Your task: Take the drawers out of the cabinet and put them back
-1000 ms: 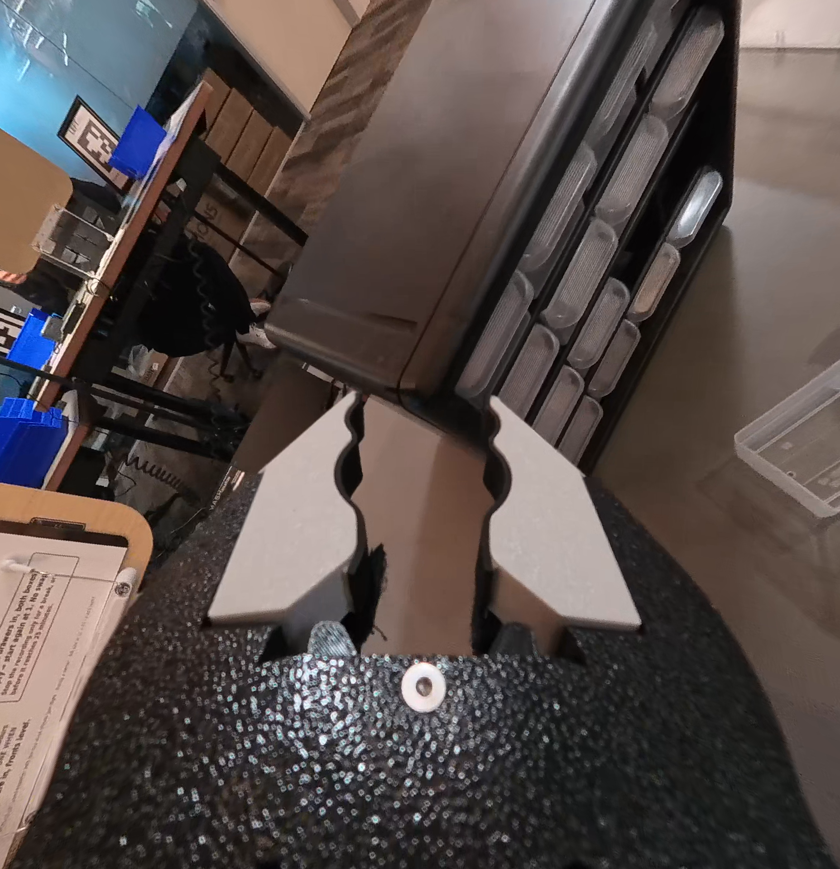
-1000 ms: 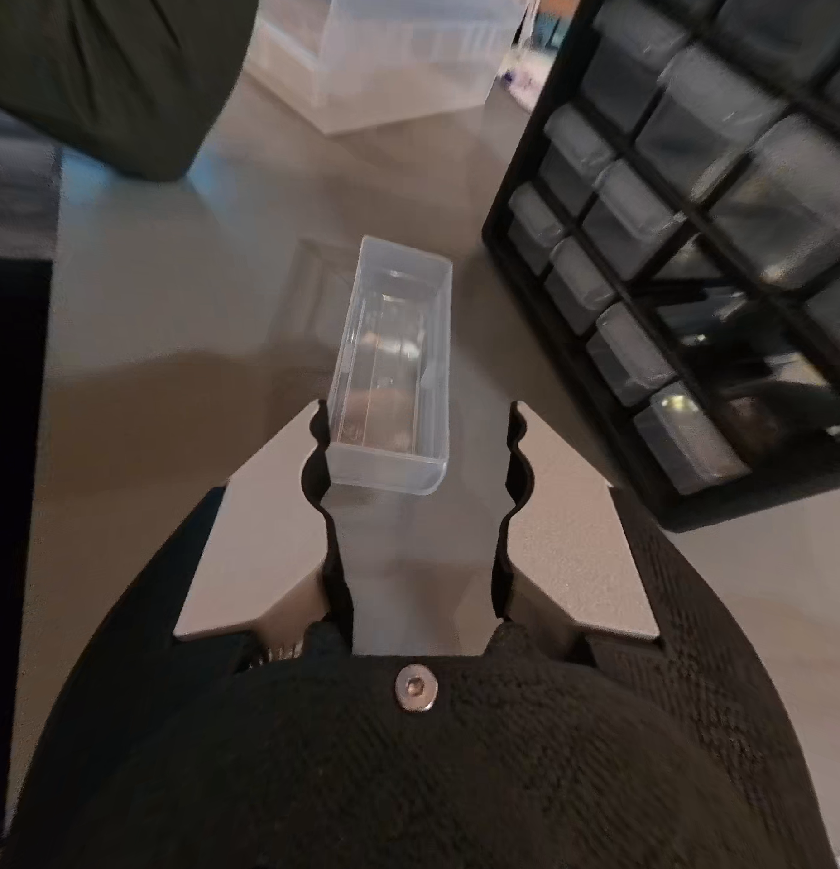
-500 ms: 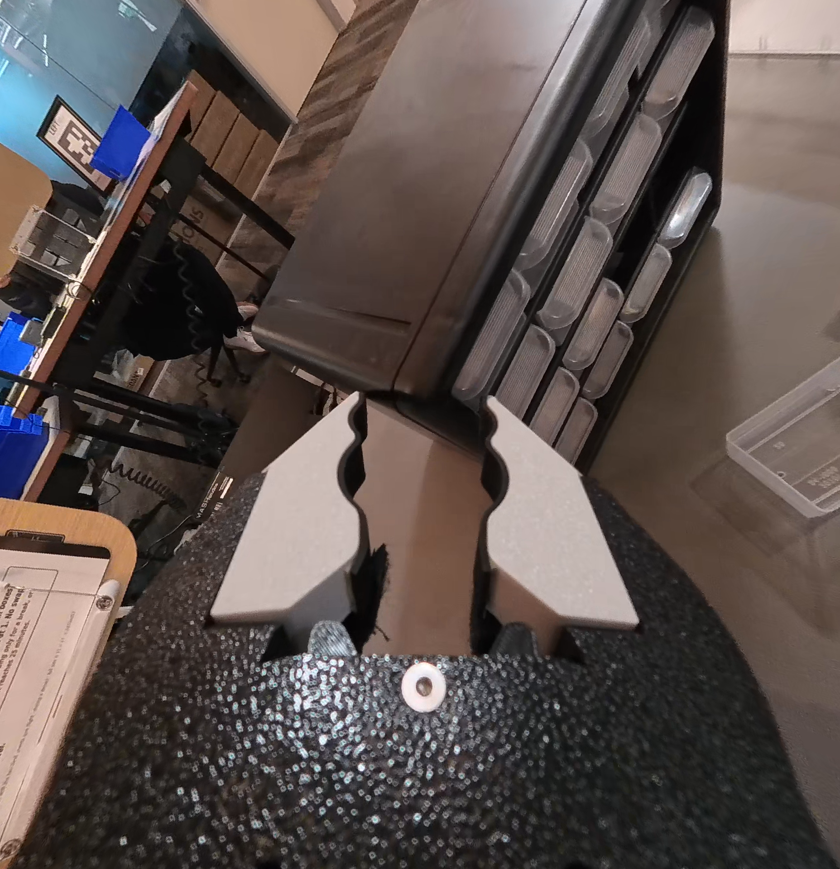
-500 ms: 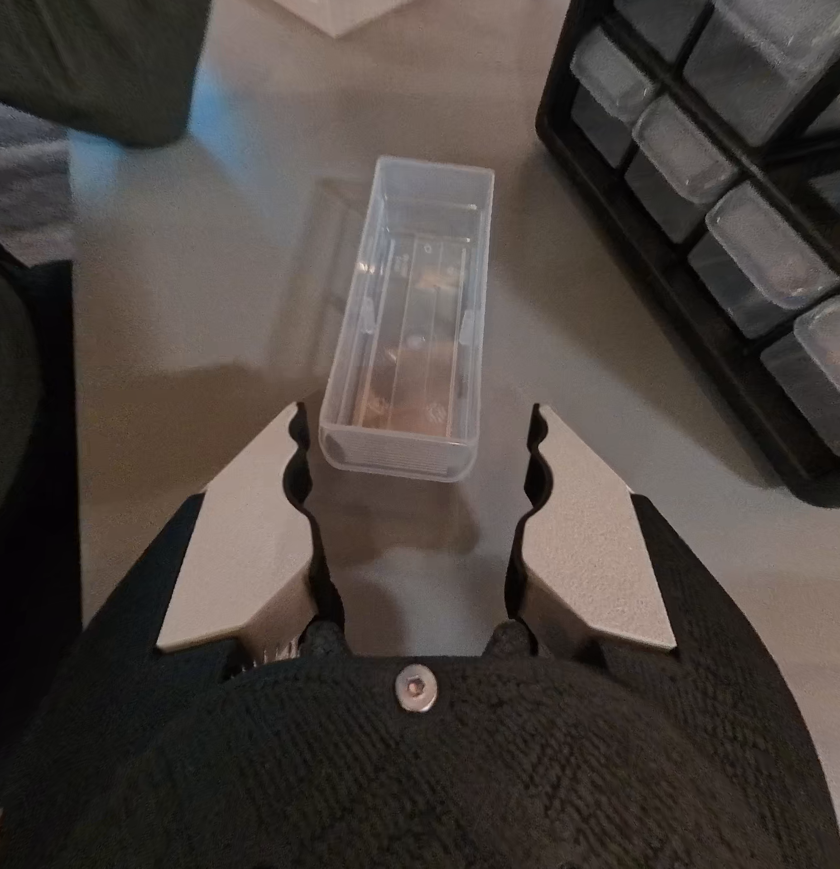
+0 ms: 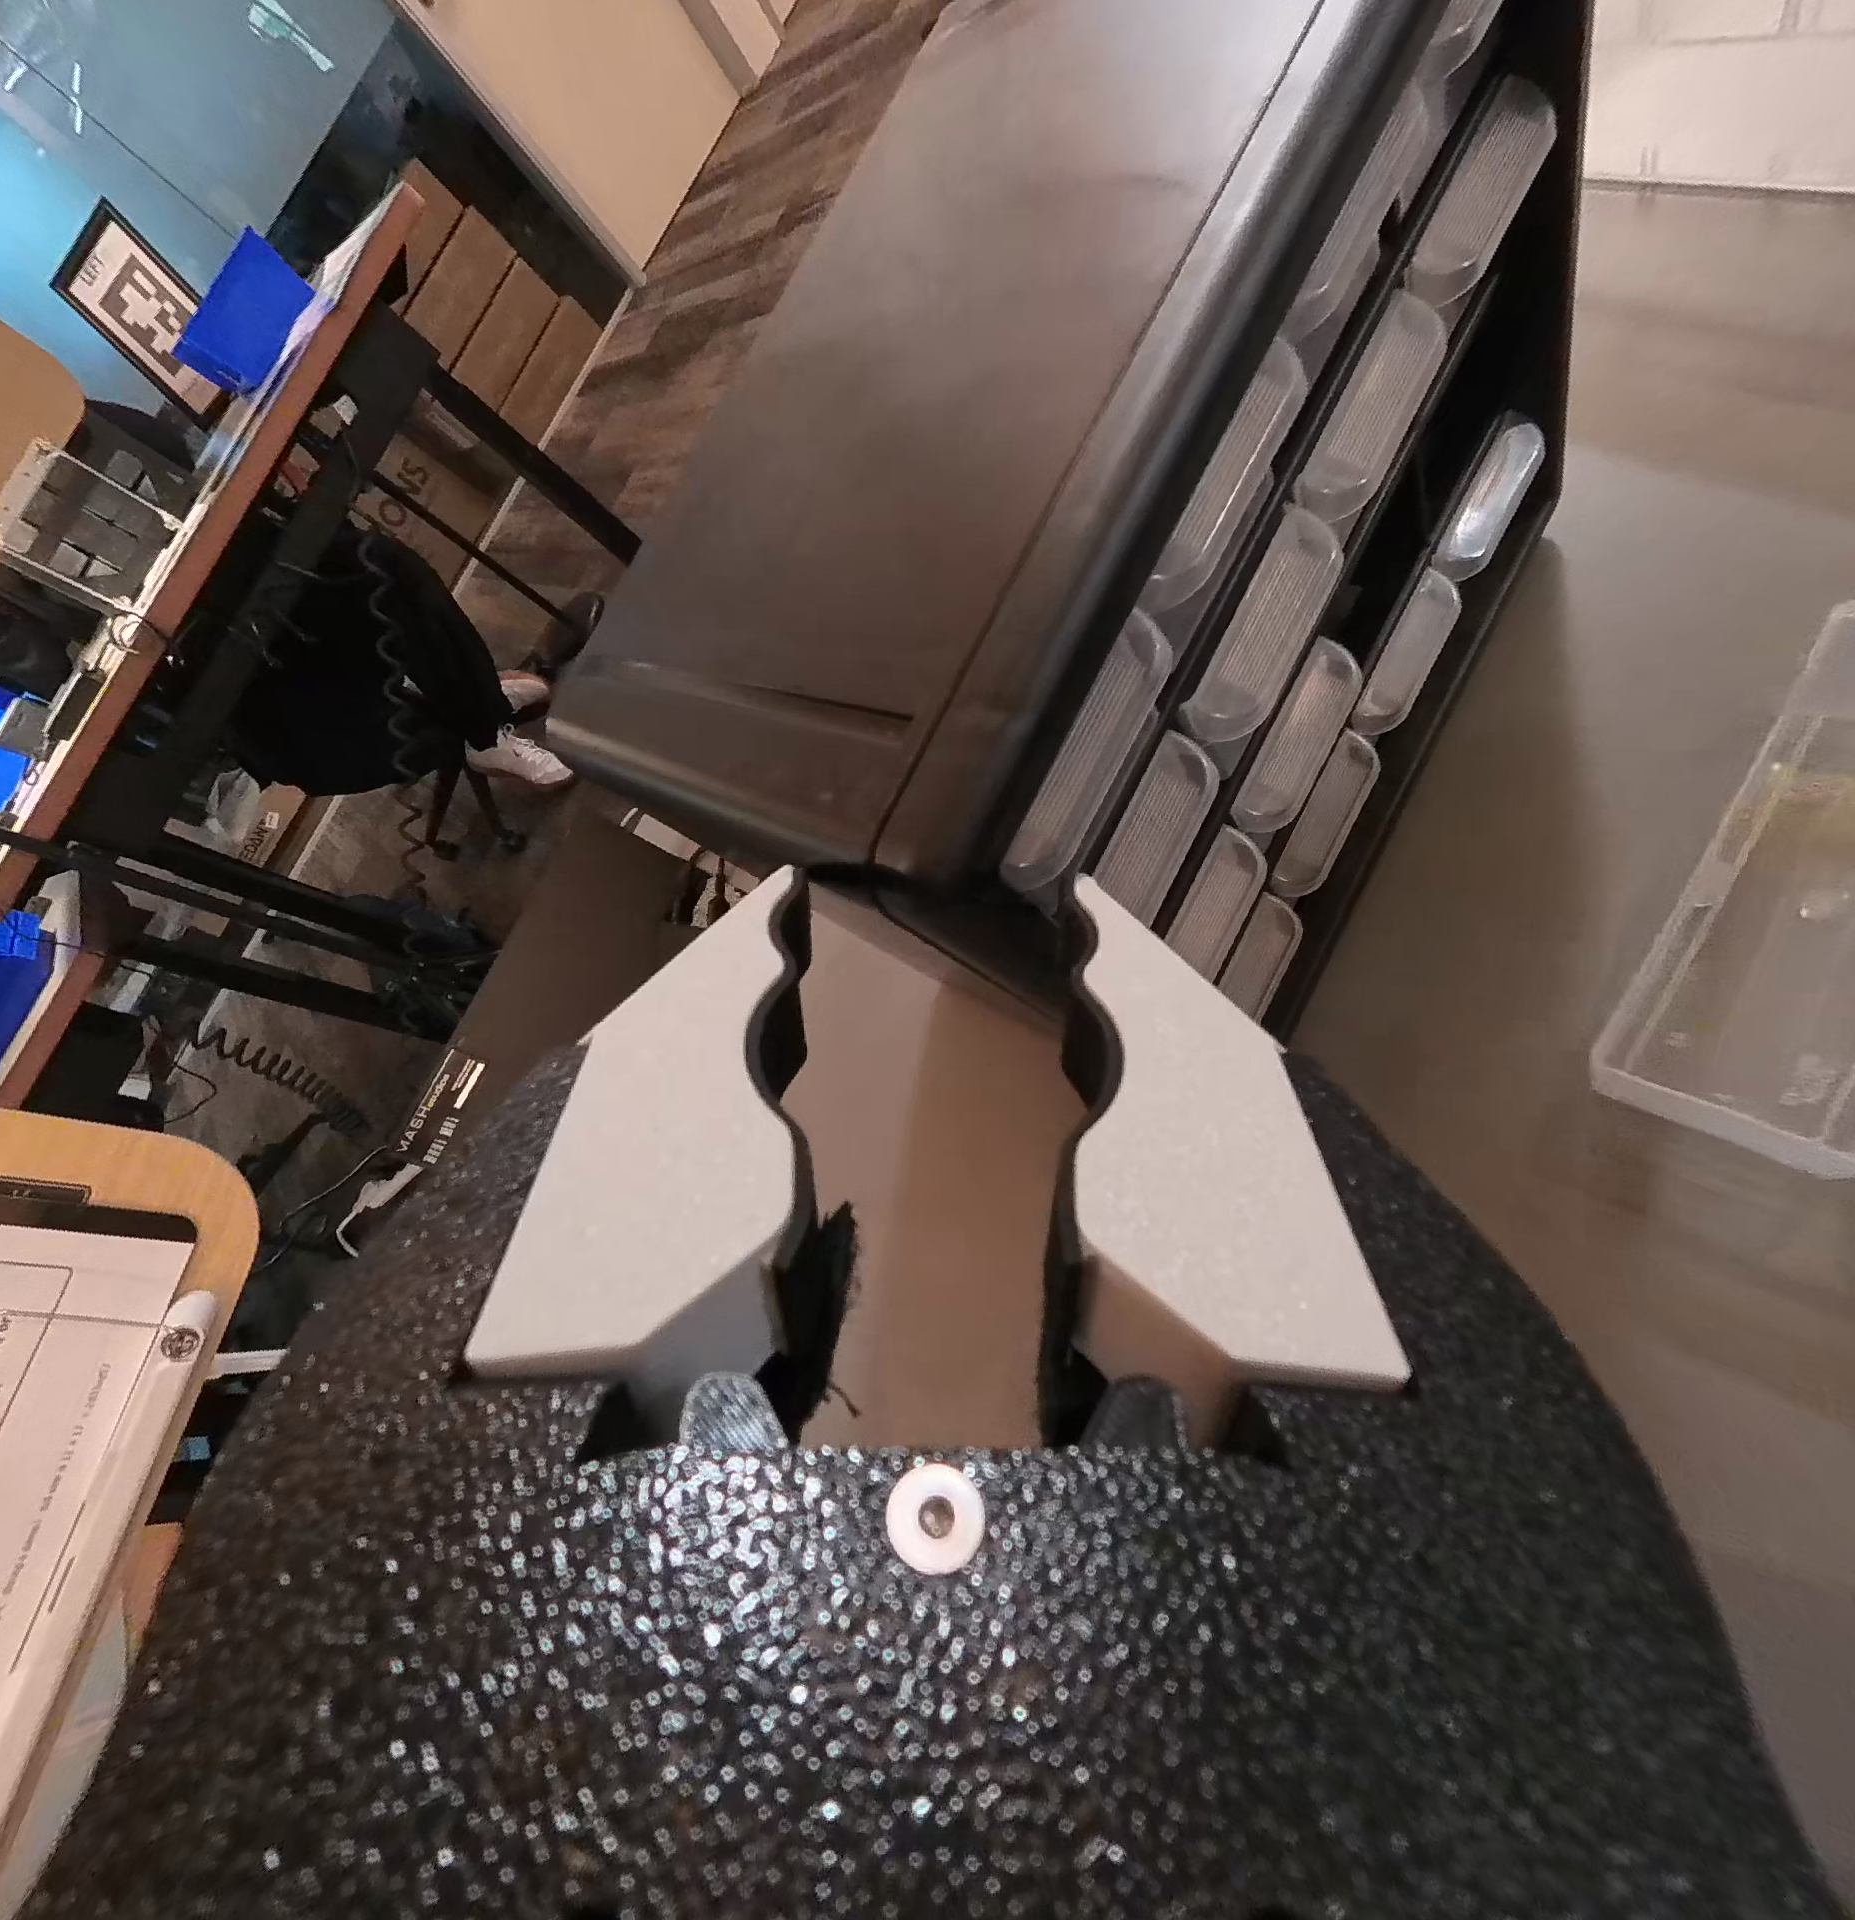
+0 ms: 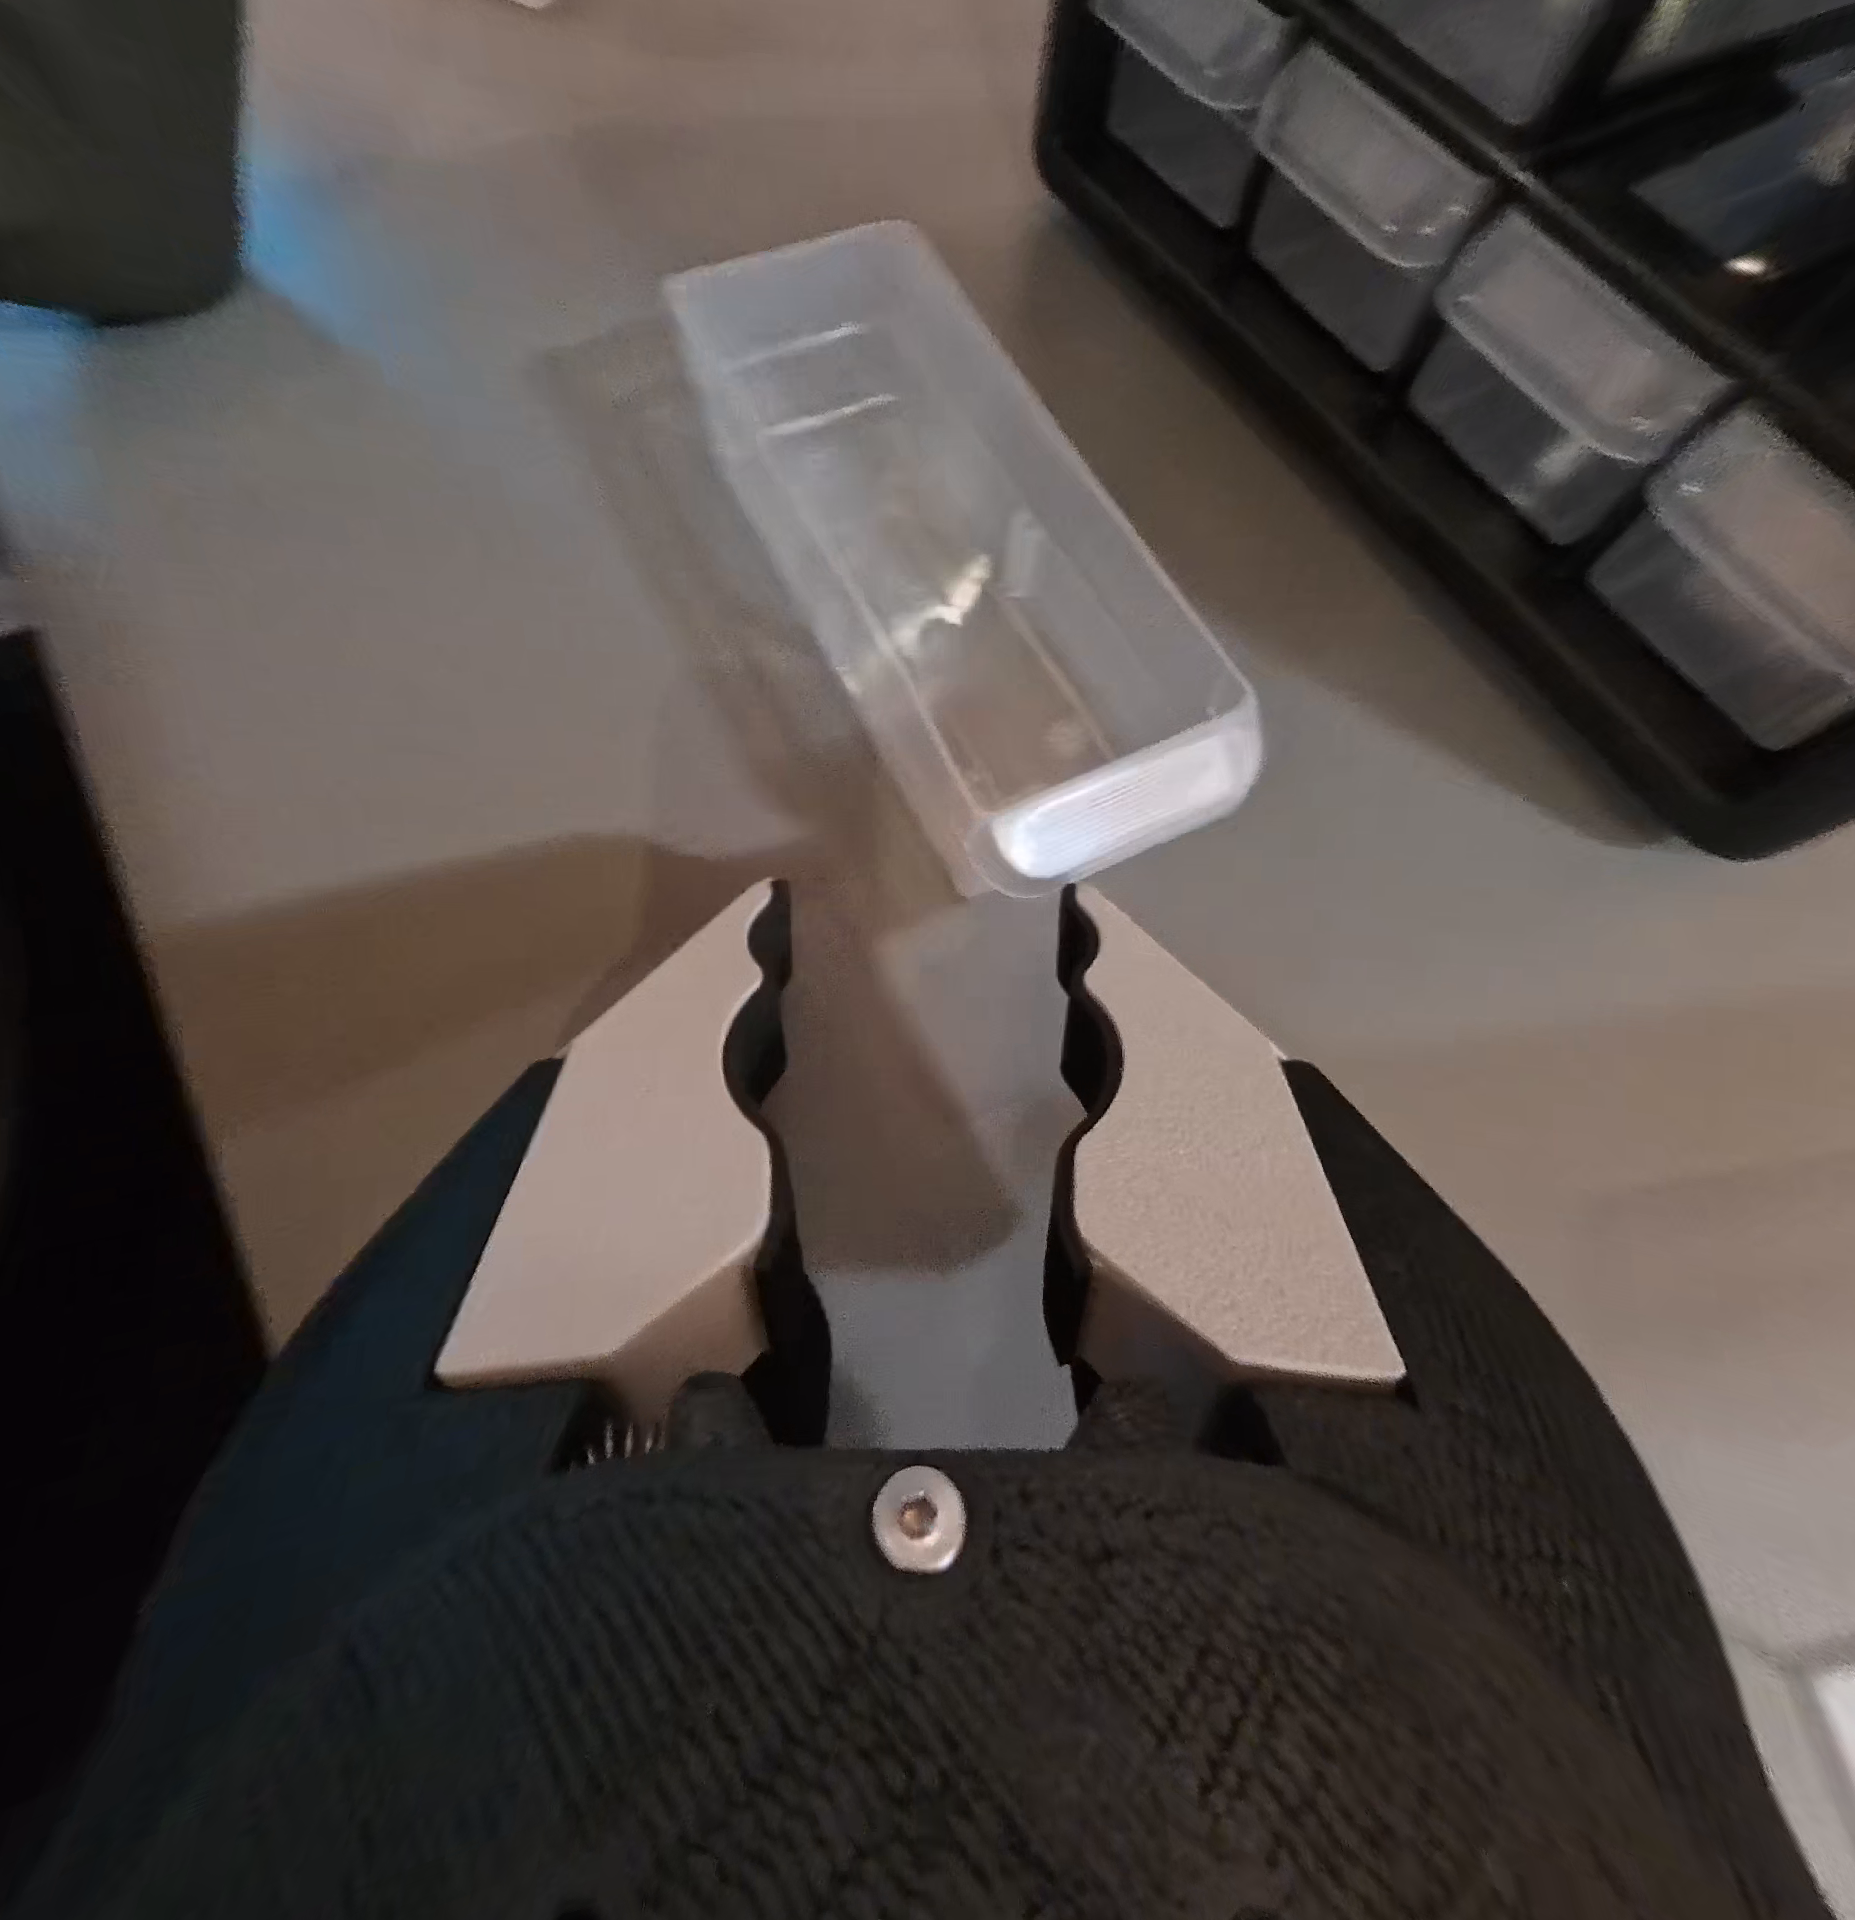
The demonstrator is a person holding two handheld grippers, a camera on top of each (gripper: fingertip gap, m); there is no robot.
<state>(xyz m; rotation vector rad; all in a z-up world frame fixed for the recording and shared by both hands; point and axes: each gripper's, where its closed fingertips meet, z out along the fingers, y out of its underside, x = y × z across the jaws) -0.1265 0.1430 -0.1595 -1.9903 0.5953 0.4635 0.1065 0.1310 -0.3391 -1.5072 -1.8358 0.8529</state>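
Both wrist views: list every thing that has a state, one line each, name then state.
left gripper: open, empty, its tips by the cabinet's near top corner.
right gripper: open, empty, just short of the loose drawer.
loose drawer: out of the cabinet, upright on the table, open side up.
cabinet: standing on the table, one slot empty, other drawers in place.

Both the left gripper and the right gripper point forward with jaws parted, gripping nothing between them.
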